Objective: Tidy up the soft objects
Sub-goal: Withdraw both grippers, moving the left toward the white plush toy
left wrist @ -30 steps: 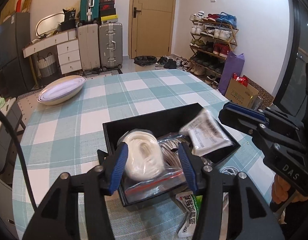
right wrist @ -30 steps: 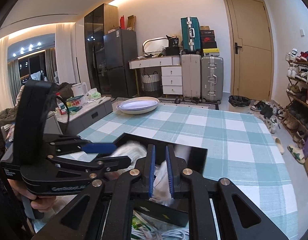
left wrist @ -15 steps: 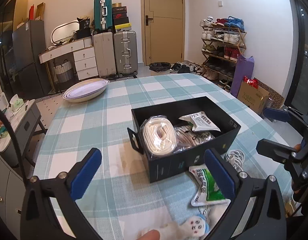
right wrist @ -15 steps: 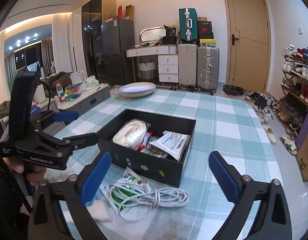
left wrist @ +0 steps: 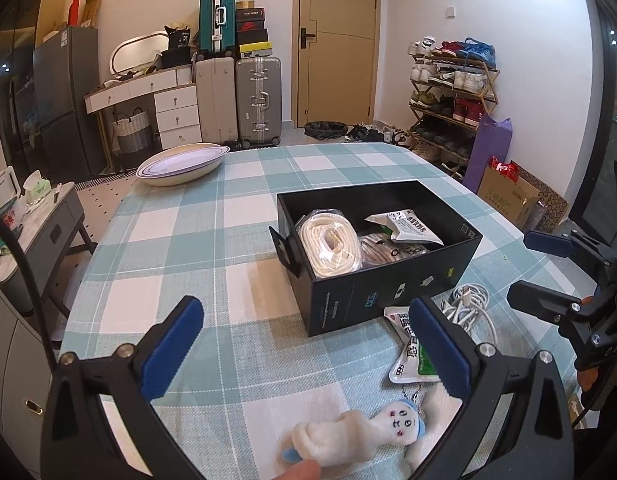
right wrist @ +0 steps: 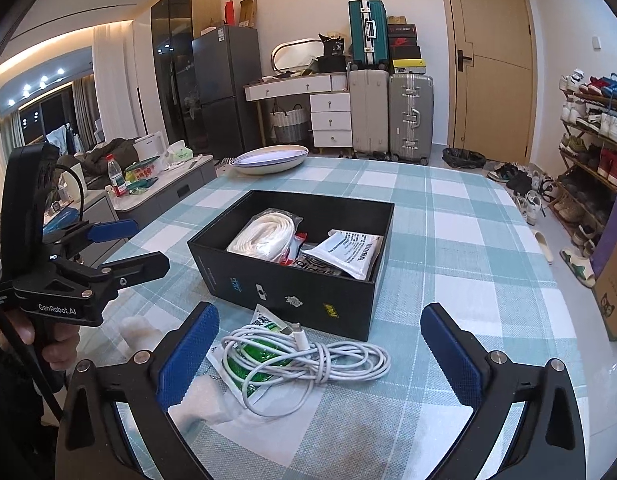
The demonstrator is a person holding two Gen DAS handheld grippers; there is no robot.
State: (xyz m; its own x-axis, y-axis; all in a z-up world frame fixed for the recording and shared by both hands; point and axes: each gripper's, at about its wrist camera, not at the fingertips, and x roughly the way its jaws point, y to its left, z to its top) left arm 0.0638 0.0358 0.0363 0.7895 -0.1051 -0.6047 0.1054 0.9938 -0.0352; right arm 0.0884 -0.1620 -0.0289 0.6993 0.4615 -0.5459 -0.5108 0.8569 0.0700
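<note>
- Left wrist view: the left gripper (left wrist: 306, 350) hung above the table (left wrist: 180, 236), its fingers (left wrist: 172, 346) spread wide with nothing between them. The plush toy (left wrist: 354, 434) lay just below the fingers at the near table edge, and a fingertip showed at the bottom of the picture, touching or almost touching it.
- Risk here, as I judge it: a grab at the toy could catch only its loose fluff or key chain, so it might slip out on the way to the box (left wrist: 378, 248). The toy also sat near the table edge and could be nudged off.
- Right wrist view: the right gripper (right wrist: 320, 348) hovered low in front of the box, fingers (right wrist: 448, 350) wide apart and holding nothing. The white cable (right wrist: 308, 356) lay coiled on top of the green packet (right wrist: 254, 360), just beside the box's near wall.
- Risk here: pinching 1 loop could unravel the coil and drag the packet, or the trailing cable could snag the box rim. The box already held 3 or so bags, so space looked tight.
</note>
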